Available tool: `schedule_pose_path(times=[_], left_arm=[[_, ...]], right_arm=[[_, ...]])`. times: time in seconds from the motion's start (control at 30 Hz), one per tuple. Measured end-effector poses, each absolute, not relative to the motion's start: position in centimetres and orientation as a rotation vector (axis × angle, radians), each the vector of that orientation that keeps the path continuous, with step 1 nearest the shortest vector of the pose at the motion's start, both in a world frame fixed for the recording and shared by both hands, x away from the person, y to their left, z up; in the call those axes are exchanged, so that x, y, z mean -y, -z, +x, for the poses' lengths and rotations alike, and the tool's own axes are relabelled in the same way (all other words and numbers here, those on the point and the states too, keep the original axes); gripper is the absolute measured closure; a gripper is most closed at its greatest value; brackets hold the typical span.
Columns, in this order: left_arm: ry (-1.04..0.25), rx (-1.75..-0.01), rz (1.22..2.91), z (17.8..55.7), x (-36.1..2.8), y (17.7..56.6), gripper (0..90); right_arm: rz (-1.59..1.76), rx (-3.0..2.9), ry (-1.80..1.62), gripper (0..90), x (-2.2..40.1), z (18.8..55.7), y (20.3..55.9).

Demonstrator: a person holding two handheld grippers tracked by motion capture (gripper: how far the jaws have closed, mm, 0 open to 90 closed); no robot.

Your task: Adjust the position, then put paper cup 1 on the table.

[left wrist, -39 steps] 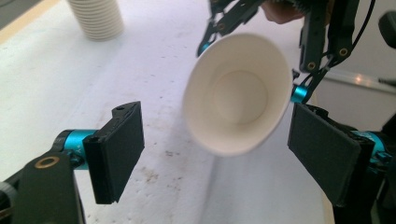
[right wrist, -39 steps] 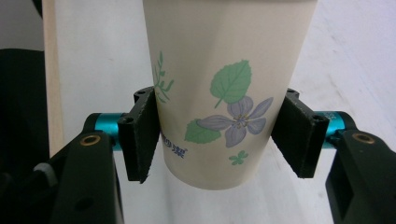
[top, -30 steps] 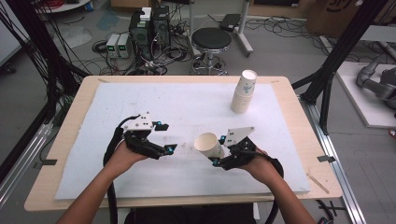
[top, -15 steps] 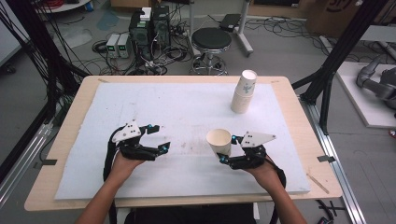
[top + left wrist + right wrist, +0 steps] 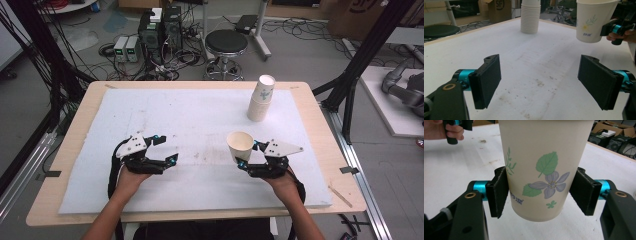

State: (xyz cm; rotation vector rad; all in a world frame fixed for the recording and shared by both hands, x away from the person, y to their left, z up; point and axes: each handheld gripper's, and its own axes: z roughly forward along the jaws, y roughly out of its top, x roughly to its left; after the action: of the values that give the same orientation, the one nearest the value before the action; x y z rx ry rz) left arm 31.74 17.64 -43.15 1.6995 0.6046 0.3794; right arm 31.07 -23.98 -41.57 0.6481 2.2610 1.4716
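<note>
Jaws of the right gripper [image 5: 243, 156] are clamped on a single paper cup [image 5: 240, 145], held upright just above the white mat [image 5: 200, 115], toward the near right of the table [image 5: 75, 120]. Jaws of the left gripper [image 5: 166, 149] stand wide apart with nothing between them, near the front left. One cup seems taken from the stack [image 5: 262, 99] at the far right edge; setting it down appears left. Bare mat lies between the grippers and toward the far left corner.

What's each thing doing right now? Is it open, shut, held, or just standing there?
Paper cup: upright, empty, held off the table.
Right gripper: shut on the paper cup.
Left gripper: open, nothing between its jaws.
Stack of cups: standing upright on the white mat, untouched.
</note>
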Motion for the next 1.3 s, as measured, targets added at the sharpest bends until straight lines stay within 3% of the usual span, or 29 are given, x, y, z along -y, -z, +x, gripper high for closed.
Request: schedule_pose_path(times=[0.57, 0.93, 1.3], left_arm=[[-0.375, -0.626, 1.688, 32.0, -17.9, 43.3, 18.6], [-0.363, -0.642, 1.691, 32.3, -18.0, 43.5, 18.7], [-0.352, -0.653, 1.686, 32.4, -18.2, 43.5, 18.7]], right_arm=[[0.704, -2.245, -1.467, 35.2, 24.0, 31.9, 41.9], [0.71, -2.24, -1.441, 35.2, 21.7, 34.4, 42.0], [0.87, -2.296, -1.345, 35.0, 19.3, 37.5, 44.4]])
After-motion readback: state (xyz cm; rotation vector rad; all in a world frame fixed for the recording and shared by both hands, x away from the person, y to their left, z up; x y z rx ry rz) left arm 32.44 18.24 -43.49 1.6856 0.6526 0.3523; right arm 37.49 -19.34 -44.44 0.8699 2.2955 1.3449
